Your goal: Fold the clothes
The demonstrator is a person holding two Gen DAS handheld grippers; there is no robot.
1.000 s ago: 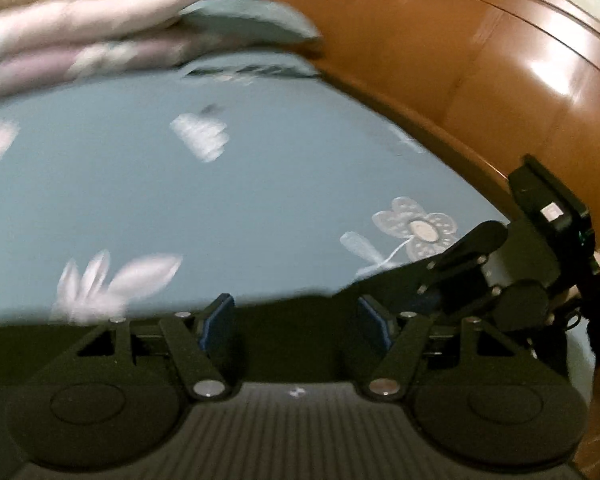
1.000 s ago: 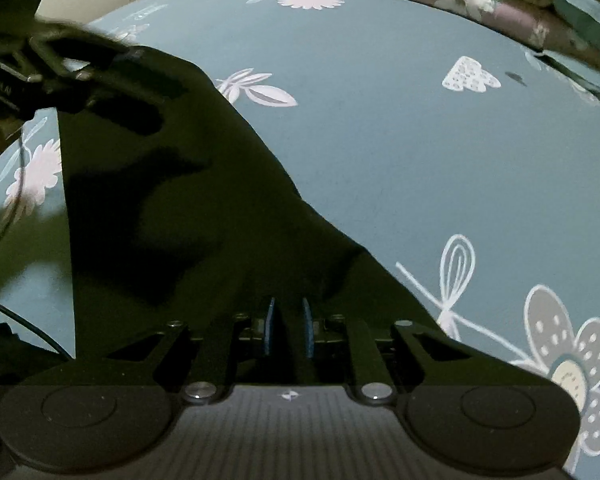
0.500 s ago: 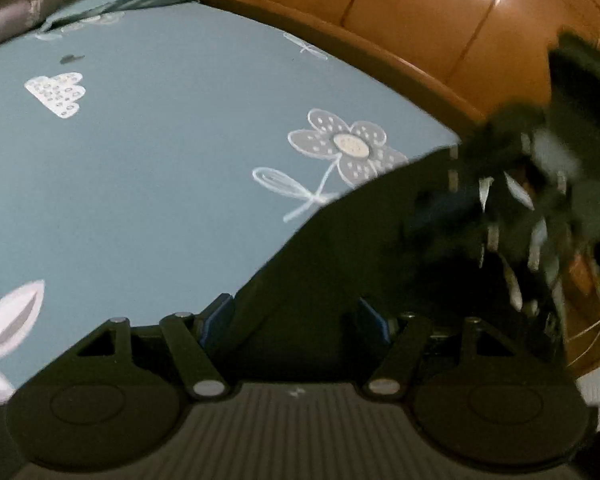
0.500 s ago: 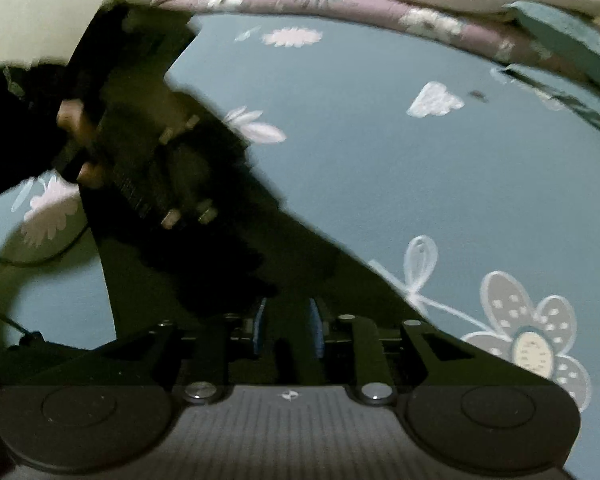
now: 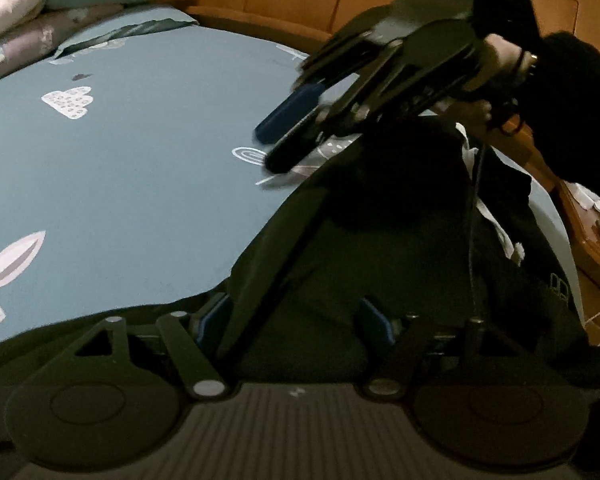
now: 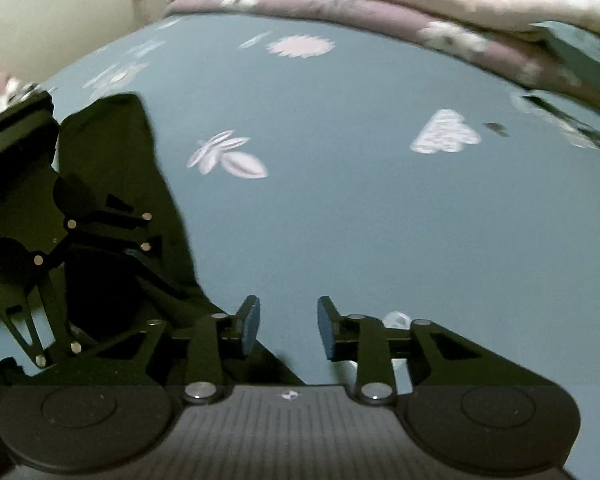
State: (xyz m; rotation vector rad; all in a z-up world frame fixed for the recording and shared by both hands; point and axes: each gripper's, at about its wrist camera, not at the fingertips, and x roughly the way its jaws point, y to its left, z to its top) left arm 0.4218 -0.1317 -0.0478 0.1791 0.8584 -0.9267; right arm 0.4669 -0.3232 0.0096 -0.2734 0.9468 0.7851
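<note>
Dark garment (image 5: 380, 248) on floral blue bed (image 5: 120, 168), folds lost in shadow. Left gripper (image 5: 296, 316) fingers wide over cloth; right gripper (image 6: 287, 326) fingers wide, empty.

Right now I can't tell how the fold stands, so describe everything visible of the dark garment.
The dark garment is black or very dark green, soft matte cloth, lying on the blue flowered bedsheet. A straight diagonal crease runs across it. Its near edge passes between the open left hand-held gripper fingers. The open right hand-held gripper is above it, holding nothing.
</note>
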